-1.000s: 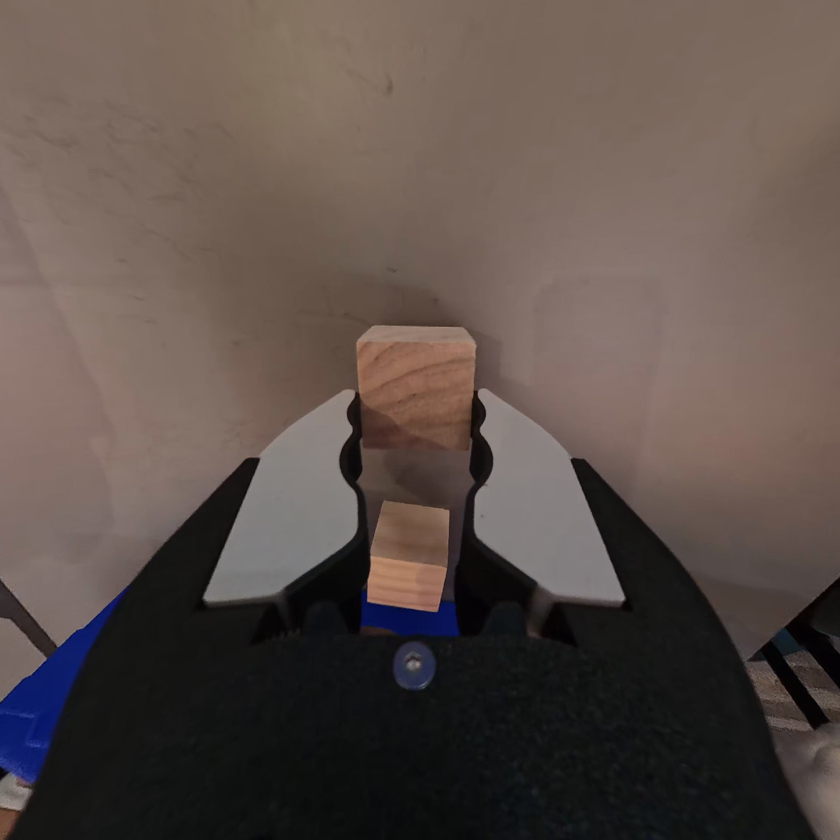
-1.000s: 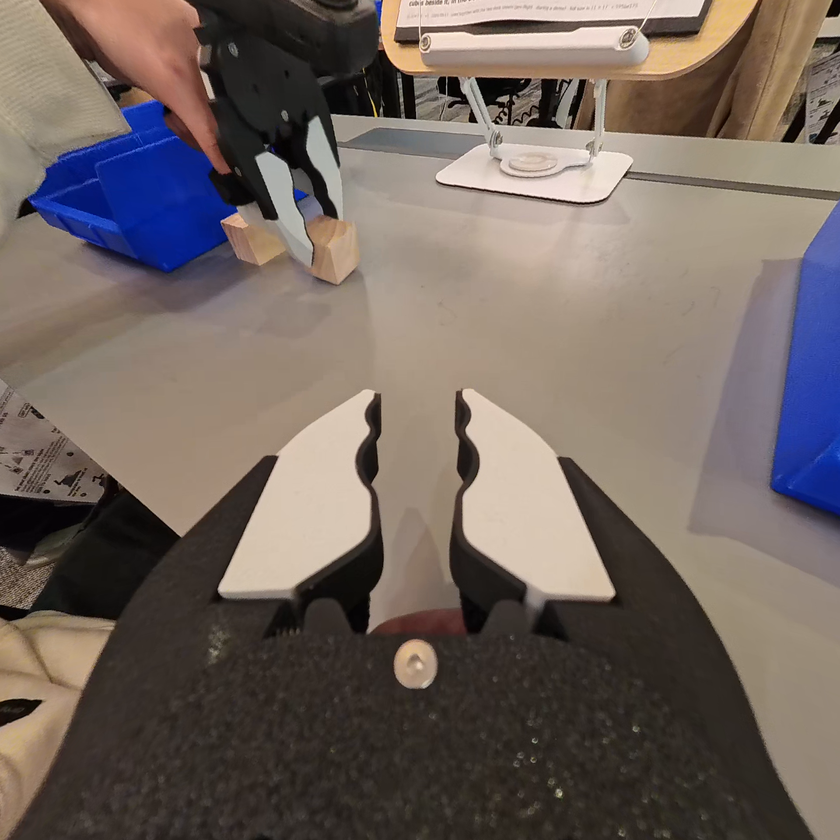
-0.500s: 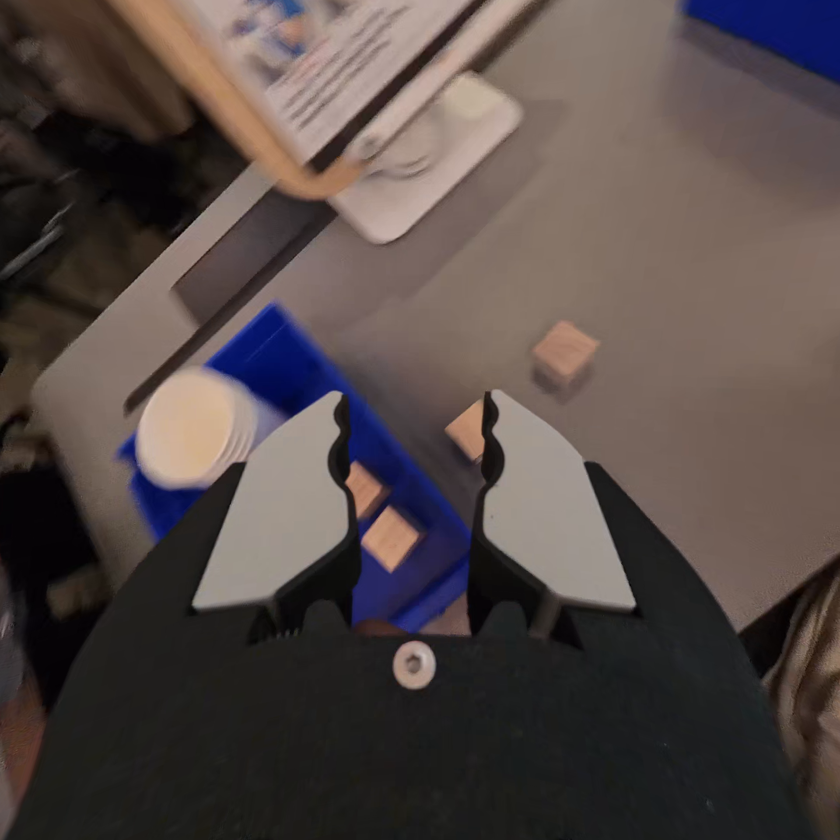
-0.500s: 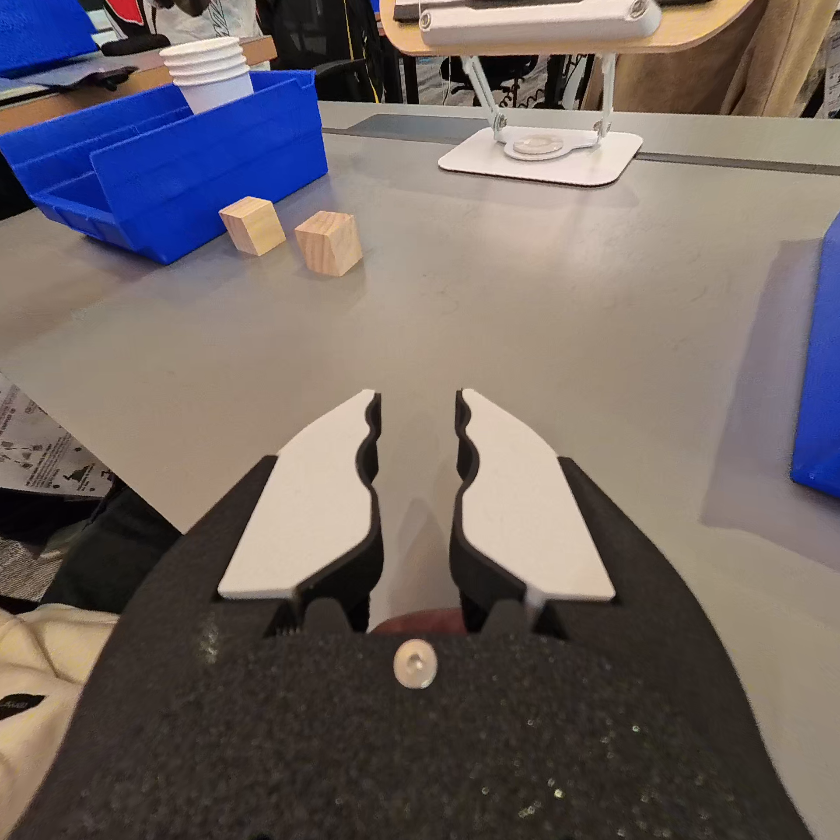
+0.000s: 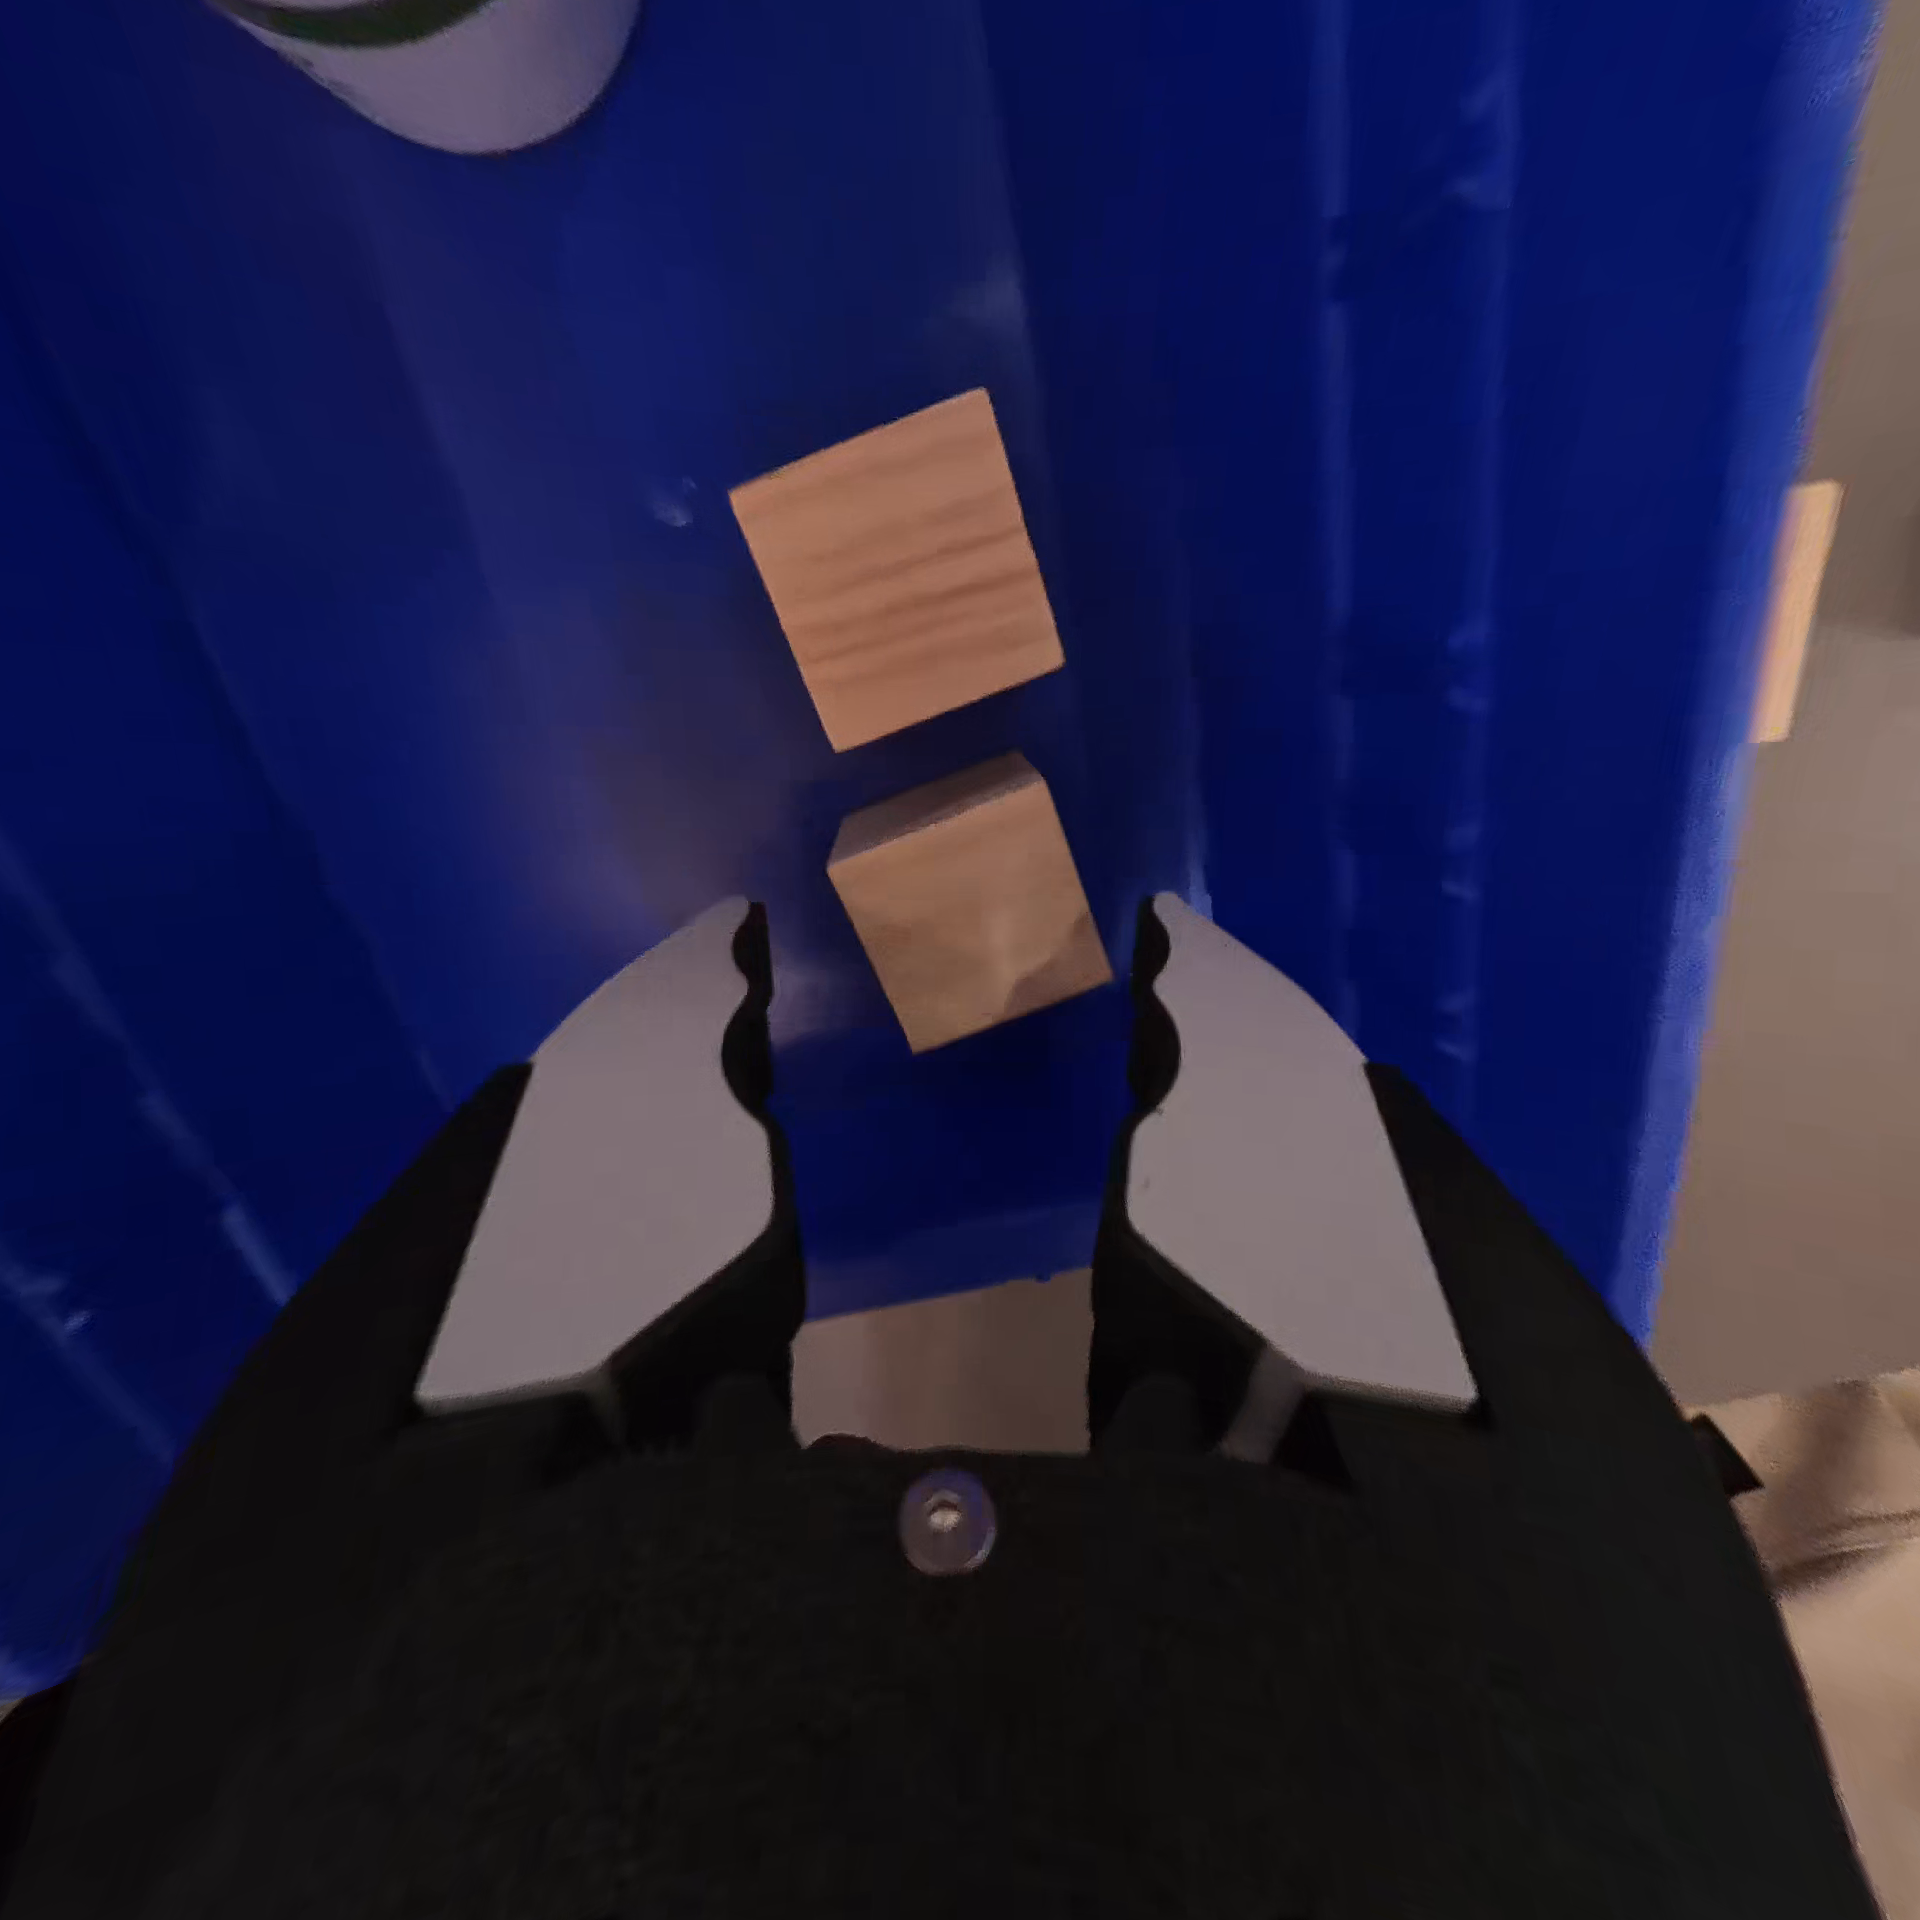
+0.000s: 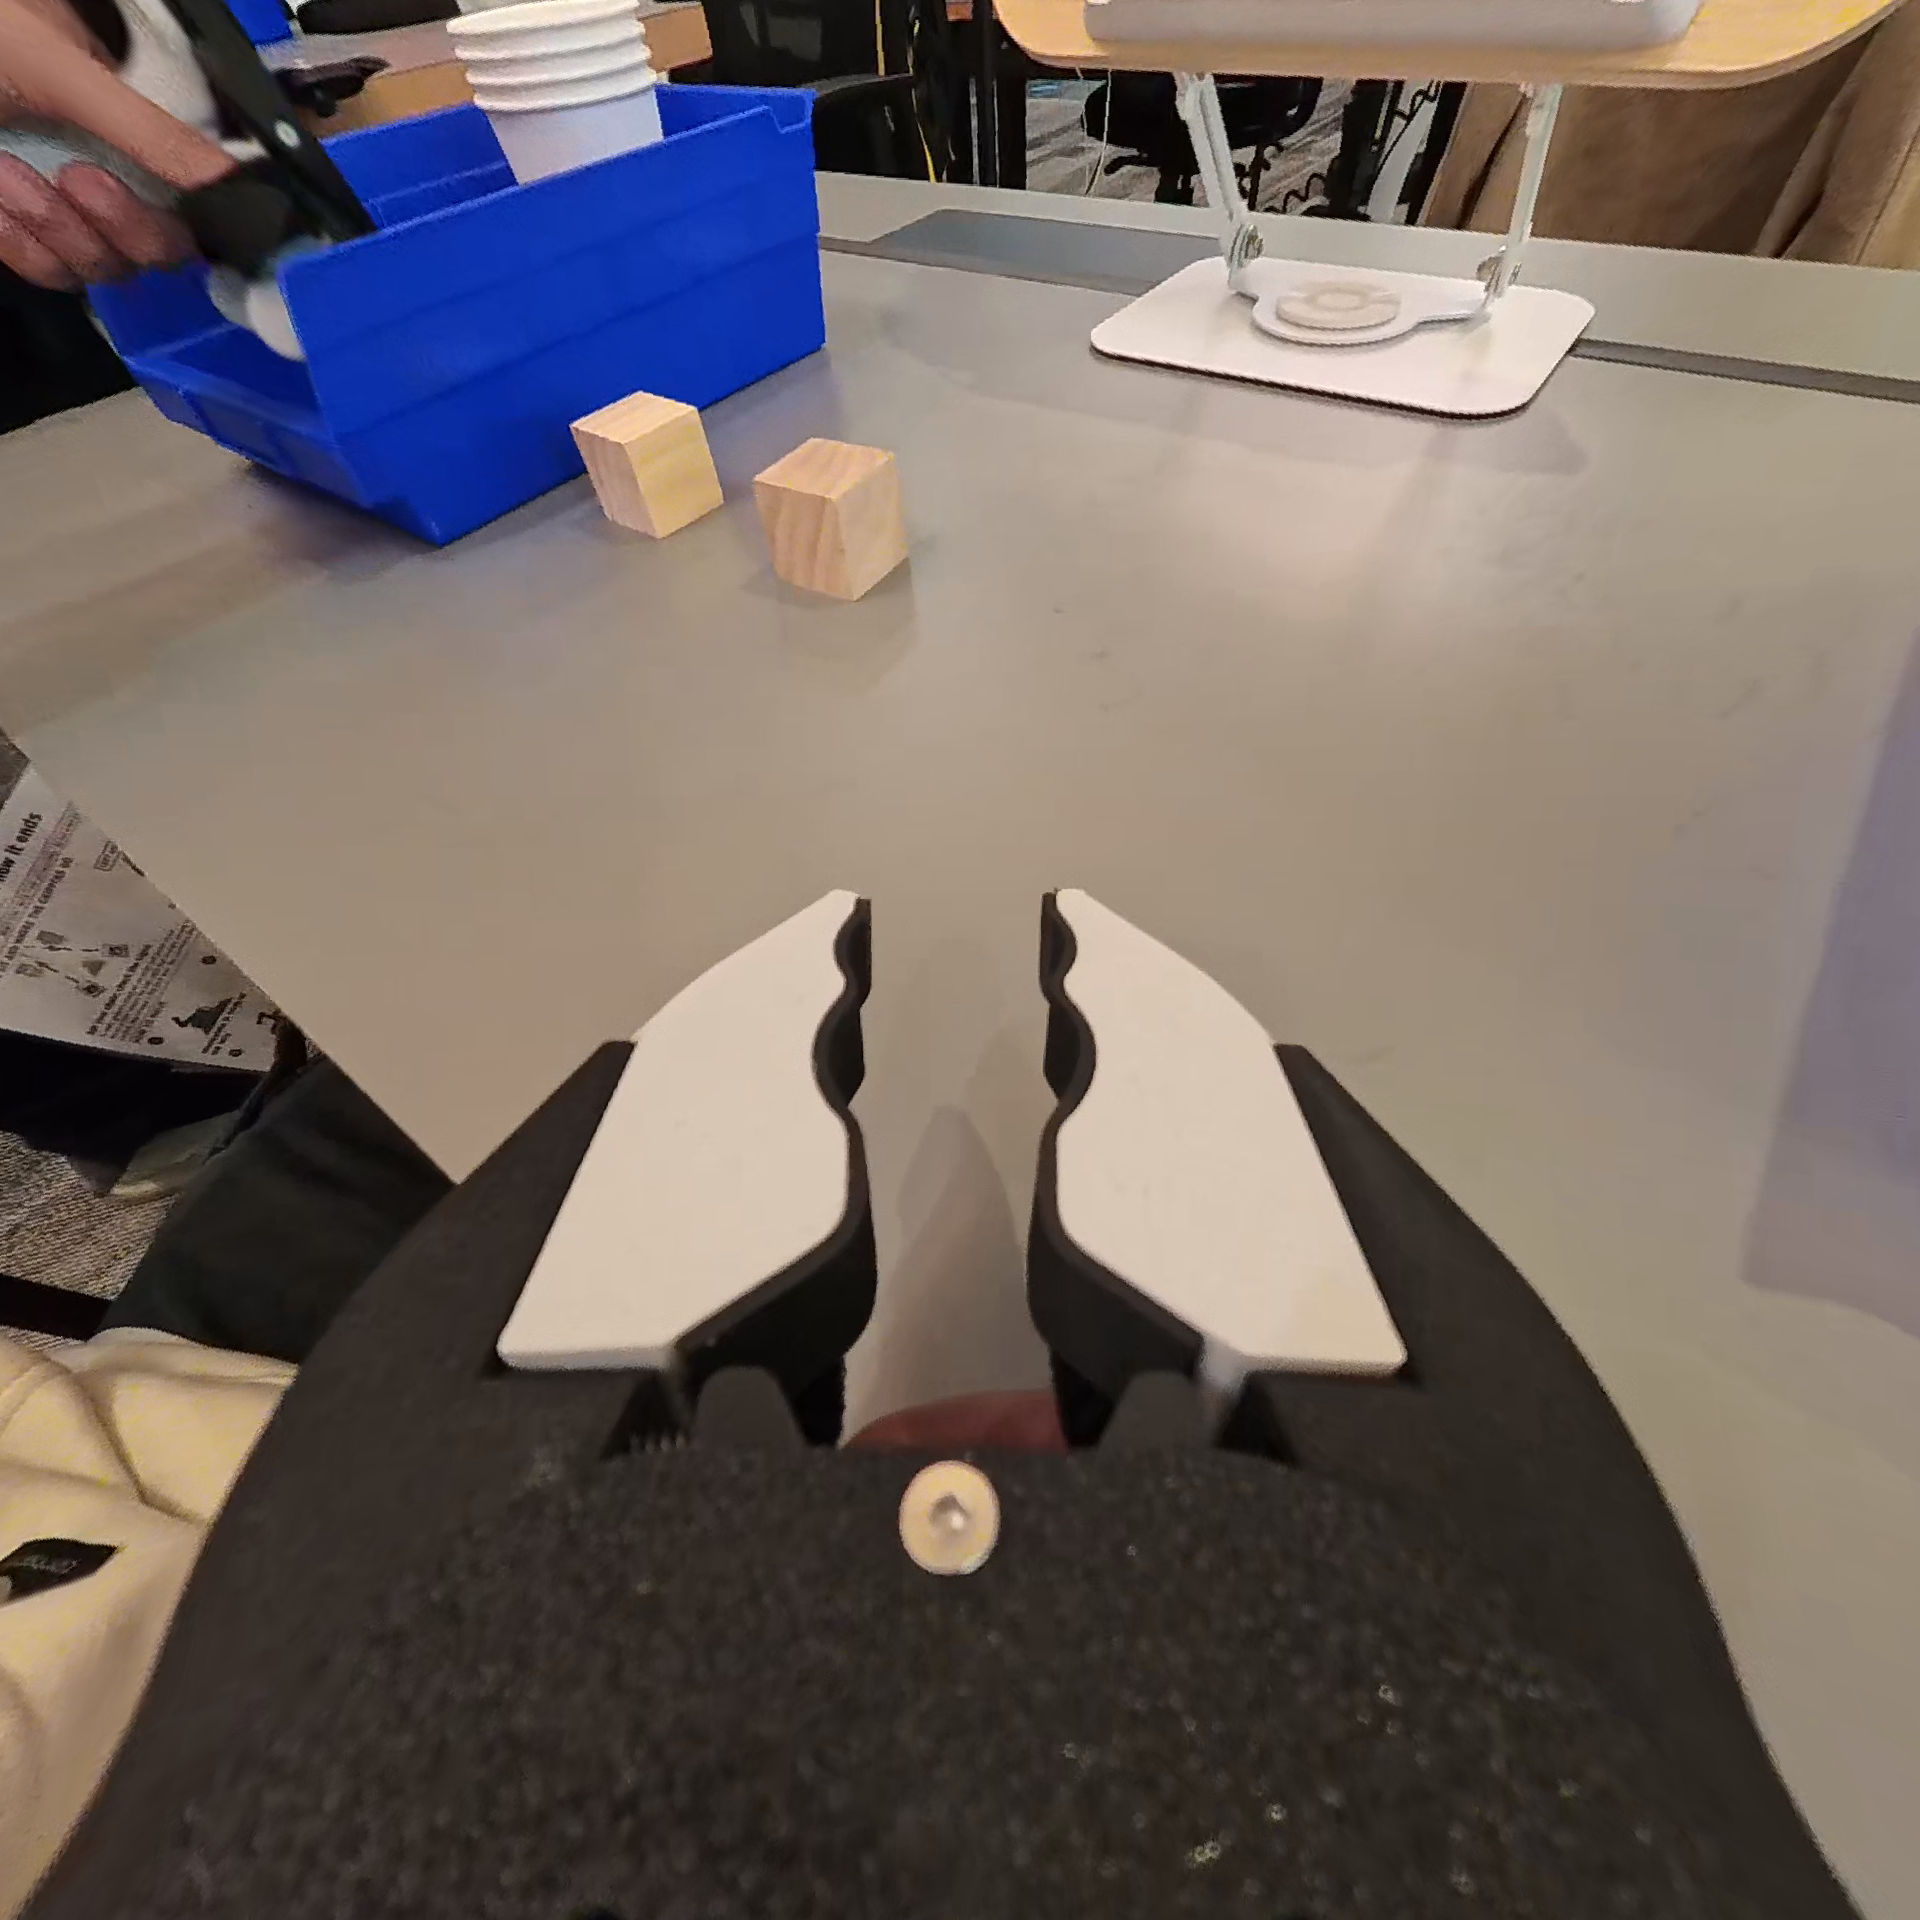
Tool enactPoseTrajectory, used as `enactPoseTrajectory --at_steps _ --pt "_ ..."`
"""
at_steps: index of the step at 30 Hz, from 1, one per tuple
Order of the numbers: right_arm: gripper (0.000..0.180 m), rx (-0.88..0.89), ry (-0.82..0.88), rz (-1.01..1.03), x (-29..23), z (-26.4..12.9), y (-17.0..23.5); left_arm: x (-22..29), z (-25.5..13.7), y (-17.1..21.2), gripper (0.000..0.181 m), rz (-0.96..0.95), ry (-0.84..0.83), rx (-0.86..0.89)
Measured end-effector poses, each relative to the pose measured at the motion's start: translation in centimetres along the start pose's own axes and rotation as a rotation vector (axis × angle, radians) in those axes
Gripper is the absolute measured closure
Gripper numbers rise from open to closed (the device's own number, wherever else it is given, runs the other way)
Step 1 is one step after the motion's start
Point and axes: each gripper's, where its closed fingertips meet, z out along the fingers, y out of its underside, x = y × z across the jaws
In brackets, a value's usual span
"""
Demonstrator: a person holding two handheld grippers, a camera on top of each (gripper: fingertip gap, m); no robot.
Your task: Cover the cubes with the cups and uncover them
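Note:
My left gripper (image 5: 945, 914) is open and points down into a blue bin (image 5: 416, 727). Two wooden cubes lie in the bin: the near one (image 5: 966, 925) sits just past my fingertips, the far one (image 5: 894, 566) lies beyond it. A white cup stack (image 5: 457, 73) stands at the bin's far end. In the right wrist view, two more wooden cubes (image 6: 646, 462) (image 6: 829, 516) stand on the grey table (image 6: 1247, 727) beside the blue bin (image 6: 520, 301), which holds the cup stack (image 6: 561, 83). My right gripper (image 6: 954, 909) is open and empty, low over the table's near part.
A white tablet stand (image 6: 1340, 332) is at the back of the table. A hand (image 6: 73, 197) holds the left gripper over the bin's left end. Printed paper (image 6: 94, 935) lies below the table's left edge. A cube's edge (image 5: 1792, 623) shows outside the bin.
My left gripper let go of the cube on the table, lifted, swung over the blue bin and dropped towards the cubes inside, jaws wider. The right gripper stayed nearly still.

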Motion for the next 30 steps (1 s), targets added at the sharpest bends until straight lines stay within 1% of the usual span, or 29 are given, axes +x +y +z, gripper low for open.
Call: enactPoseTrajectory --at_steps 2,3,5,6,7,9,10,11,13,14,15,17,19,20,22,25,28,30 --pt "0.149 0.005 0.004 -0.002 0.1 -0.2 -0.1 -0.1 1.5 0.3 0.115 -0.016 0.011 -0.040" --pt "0.149 0.006 0.005 -0.001 0.2 -0.2 -0.2 0.3 2.0 0.5 0.126 -0.016 0.044 -0.061" --pt "0.149 0.007 0.007 0.005 0.3 -0.3 -0.2 0.2 2.0 1.1 0.130 0.009 0.031 -0.095" --pt "0.149 0.008 0.009 0.007 0.4 -0.3 -0.2 0.0 1.4 1.3 0.130 0.044 0.016 -0.103" --pt "0.149 0.008 0.011 0.008 0.5 -0.3 -0.2 0.0 0.3 1.0 0.131 0.065 0.007 -0.072" --pt "0.149 0.008 0.016 0.008 0.6 -0.3 -0.2 0.1 -3.4 -0.1 0.131 0.090 -0.015 0.031" --pt "0.149 0.007 0.019 0.006 0.7 -0.3 -0.2 0.6 -5.7 -0.4 0.131 0.158 -0.045 0.086" --pt "0.149 0.008 0.022 0.005 0.8 -0.3 -0.2 2.1 -8.0 -0.7 0.131 0.237 -0.036 0.139" --pt "0.149 0.008 0.025 0.002 0.9 -0.3 -0.3 7.0 -11.8 -1.2 0.131 0.379 0.037 0.225" --pt "0.149 0.008 0.026 0.002 0.9 -0.3 -0.3 9.5 -12.9 -1.6 0.131 0.473 0.037 0.264" --pt "0.149 0.010 0.027 0.003 1.0 -0.3 -0.3 12.4 -13.3 -1.8 0.131 0.587 0.042 0.281" --pt "0.149 0.008 0.025 0.005 1.0 -0.2 -0.3 18.5 -11.8 -1.1 0.131 0.899 0.070 0.254" --pt "0.149 0.006 0.028 -0.001 1.0 -0.3 -0.2 23.4 -8.2 -0.7 0.131 1.174 0.068 0.194" --pt "0.149 0.007 0.030 -0.003 1.0 -0.3 -0.2 25.2 -6.2 -1.1 0.131 1.255 0.048 0.168" --pt "0.149 0.011 0.026 -0.005 0.8 -0.4 -0.3 27.9 -2.7 -2.5 0.131 1.339 0.023 0.088" --pt "0.149 0.014 0.030 -0.016 0.7 -0.5 -0.4 31.4 0.9 -3.9 0.131 1.393 0.120 -0.027" --pt "0.149 0.007 0.029 -0.009 0.7 -0.5 -0.1 31.8 2.5 -4.5 0.131 1.408 0.140 -0.134" --pt "0.150 0.004 0.027 0.001 0.8 -0.5 0.1 31.7 3.0 -4.2 0.131 1.438 0.157 -0.155"
